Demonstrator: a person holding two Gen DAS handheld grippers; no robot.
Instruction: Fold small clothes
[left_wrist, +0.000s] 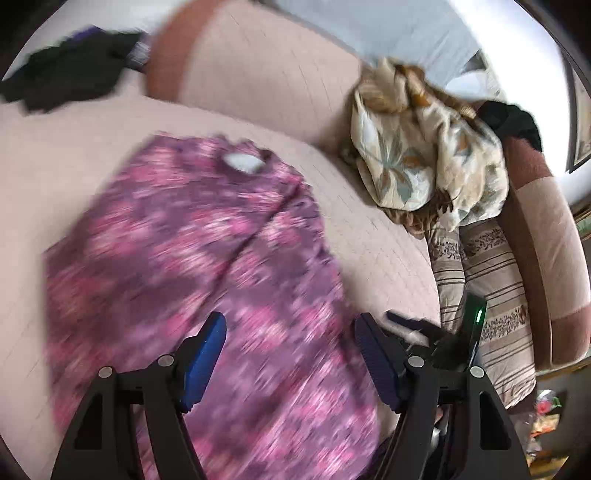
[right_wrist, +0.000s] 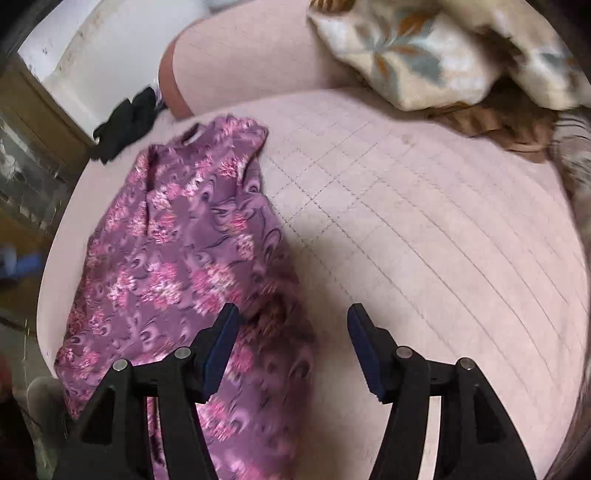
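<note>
A purple garment with pink flowers (left_wrist: 192, 251) lies spread on the pink quilted sofa seat (left_wrist: 376, 236), its white neck label (left_wrist: 242, 162) at the far end. The left wrist view is blurred. My left gripper (left_wrist: 290, 325) hangs above the near part of the cloth, its blue pads wide apart with nothing gripped between them. In the right wrist view the same garment (right_wrist: 184, 258) lies folded lengthwise on the left of the seat (right_wrist: 424, 229). My right gripper (right_wrist: 293, 317) is open above the garment's right edge, not pressing on it. The other gripper (left_wrist: 439, 332) shows at the left view's lower right.
A floral cream cushion or blanket (left_wrist: 424, 155) is heaped at the back right, with a striped pillow (left_wrist: 487, 288) below it. Dark clothes (left_wrist: 70, 74) lie at the far left by the backrest (left_wrist: 258, 62). The seat's front edge curves at the left (right_wrist: 55, 258).
</note>
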